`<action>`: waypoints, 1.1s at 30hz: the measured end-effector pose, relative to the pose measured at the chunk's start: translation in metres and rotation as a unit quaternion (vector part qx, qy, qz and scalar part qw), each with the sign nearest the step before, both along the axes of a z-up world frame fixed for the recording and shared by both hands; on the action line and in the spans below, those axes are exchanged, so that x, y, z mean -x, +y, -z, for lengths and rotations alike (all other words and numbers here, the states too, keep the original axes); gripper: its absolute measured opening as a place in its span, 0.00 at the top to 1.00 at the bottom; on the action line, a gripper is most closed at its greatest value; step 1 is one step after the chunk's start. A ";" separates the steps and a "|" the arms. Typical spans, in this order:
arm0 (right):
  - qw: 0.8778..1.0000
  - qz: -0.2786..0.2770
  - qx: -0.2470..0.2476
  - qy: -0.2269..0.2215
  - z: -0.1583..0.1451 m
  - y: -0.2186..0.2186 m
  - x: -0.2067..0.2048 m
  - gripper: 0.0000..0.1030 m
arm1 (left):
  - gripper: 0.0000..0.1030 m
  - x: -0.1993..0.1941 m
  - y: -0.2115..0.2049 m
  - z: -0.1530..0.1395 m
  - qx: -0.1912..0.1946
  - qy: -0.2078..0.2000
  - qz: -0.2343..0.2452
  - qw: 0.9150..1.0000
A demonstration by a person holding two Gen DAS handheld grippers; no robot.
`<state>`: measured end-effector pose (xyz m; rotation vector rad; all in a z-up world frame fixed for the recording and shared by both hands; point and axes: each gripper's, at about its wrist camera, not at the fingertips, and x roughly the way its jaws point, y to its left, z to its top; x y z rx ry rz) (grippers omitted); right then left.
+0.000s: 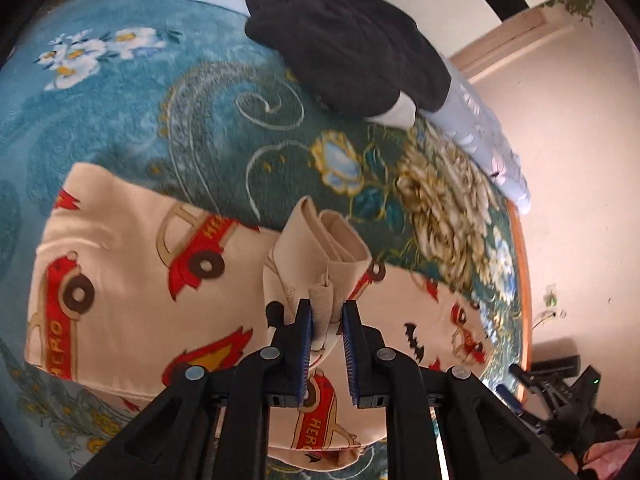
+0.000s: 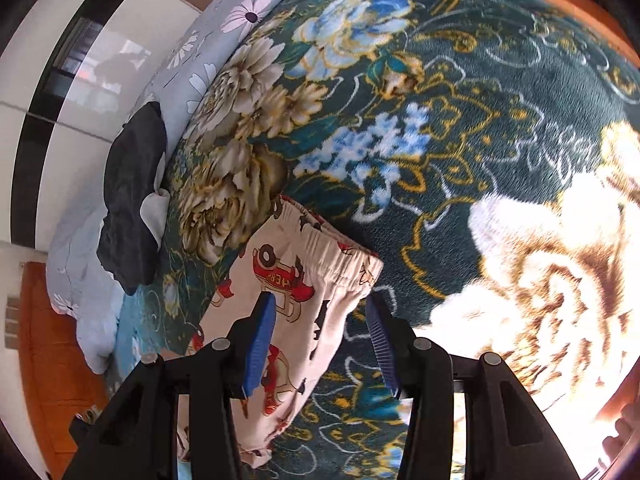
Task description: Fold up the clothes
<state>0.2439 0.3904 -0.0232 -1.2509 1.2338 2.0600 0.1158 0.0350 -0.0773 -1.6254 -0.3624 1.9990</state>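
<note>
Floral blanket [image 1: 132, 92] under printed trousers [image 1: 132, 264], dark garment [image 1: 344, 40].

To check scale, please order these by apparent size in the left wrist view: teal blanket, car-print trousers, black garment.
1. teal blanket
2. car-print trousers
3. black garment, though it lies farther away

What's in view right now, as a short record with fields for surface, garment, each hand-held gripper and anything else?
surface: floral blanket on a bed
garment: cream pants with red car print, lying on the blanket
left hand-held gripper: shut on a cuff of the pants, lifted off the rest
right hand-held gripper: open, over the waistband
other: dark clothes at the blanket's edge, on a pale sheet
</note>
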 end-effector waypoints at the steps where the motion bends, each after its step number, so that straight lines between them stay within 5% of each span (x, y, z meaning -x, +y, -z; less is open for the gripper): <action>1: 1.000 -0.007 -0.012 0.000 -0.005 -0.002 0.000 0.53 | 0.85 -0.010 0.004 -0.002 0.012 0.005 0.015 1.000; 5: 0.997 -0.061 -0.034 0.023 -0.021 -0.021 0.013 0.53 | 0.74 -0.016 0.008 -0.001 0.009 -0.009 0.039 0.999; 7: 0.994 -0.097 -0.009 0.043 -0.019 -0.042 0.033 0.53 | 0.50 -0.007 0.004 0.011 -0.007 -0.059 0.035 0.998; 8: 0.992 -0.115 0.009 0.052 -0.016 -0.053 0.043 0.53 | 0.48 -0.003 0.000 0.015 -0.017 -0.081 0.026 0.996; 12: 0.982 -0.165 0.077 0.057 0.004 -0.097 0.080 0.53 | 0.47 0.003 -0.028 0.011 -0.060 -0.105 0.006 0.993; 14: 0.976 -0.188 0.097 0.051 0.016 -0.118 0.095 0.53 | 0.46 0.011 -0.052 -0.002 -0.085 -0.086 -0.005 0.993; 16: 0.971 -0.213 0.101 0.039 0.026 -0.136 0.108 0.53 | 0.37 0.021 -0.081 -0.012 -0.073 -0.053 -0.038 0.995; 19: 0.963 -0.244 0.110 0.018 0.044 -0.161 0.121 0.53 | 0.37 0.035 -0.121 -0.012 -0.026 -0.026 -0.084 0.996; 23: 0.957 -0.264 0.124 -0.004 0.065 -0.183 0.130 0.53 | 0.37 0.031 -0.154 0.012 -0.022 -0.040 -0.110 0.993; 26: 0.956 -0.267 0.117 -0.020 0.075 -0.193 0.132 0.53 | 0.39 0.026 -0.163 0.023 -0.018 -0.049 -0.120 0.991; 33: 0.965 -0.237 0.111 -0.020 0.075 -0.202 0.134 0.53 | 0.39 0.028 -0.177 0.010 -0.093 -0.032 -0.130 0.987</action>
